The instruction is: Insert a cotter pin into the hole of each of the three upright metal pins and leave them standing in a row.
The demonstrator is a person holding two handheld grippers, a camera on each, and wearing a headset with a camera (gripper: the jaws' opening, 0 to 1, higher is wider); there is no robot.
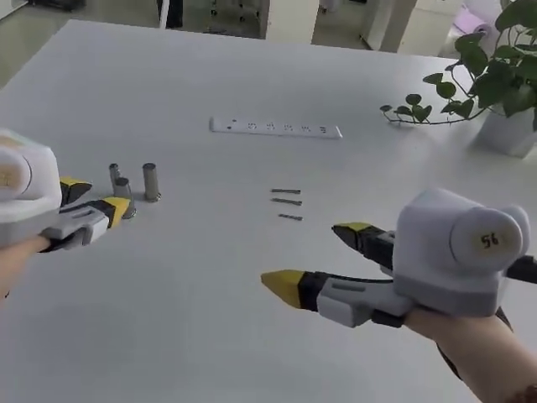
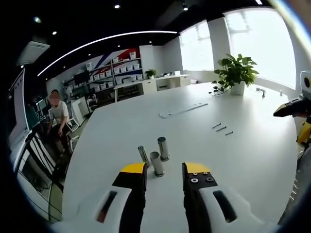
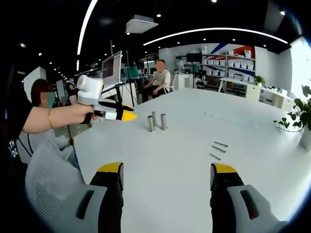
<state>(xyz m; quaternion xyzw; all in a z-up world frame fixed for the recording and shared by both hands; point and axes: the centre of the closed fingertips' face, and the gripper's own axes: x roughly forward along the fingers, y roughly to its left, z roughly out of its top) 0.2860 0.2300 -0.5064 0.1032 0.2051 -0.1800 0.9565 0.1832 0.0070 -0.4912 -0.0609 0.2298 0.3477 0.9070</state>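
Three upright metal pins (image 1: 130, 185) stand close together on the white table, left of centre; they also appear as pins (image 2: 154, 154) and pins (image 3: 157, 122). Three thin cotter pins (image 1: 286, 203) lie side by side near the table's middle, seen too as cotter pins (image 2: 221, 128) and cotter pins (image 3: 217, 149). My left gripper (image 1: 94, 198) is open, its yellow tips just left of the upright pins, nothing held. My right gripper (image 1: 320, 255) is open wide, below and right of the cotter pins, with nothing between its jaws.
A white power strip (image 1: 275, 128) lies beyond the cotter pins. A potted plant (image 1: 495, 84) stands at the table's far right corner. People sit at desks past the table's far side in the gripper views.
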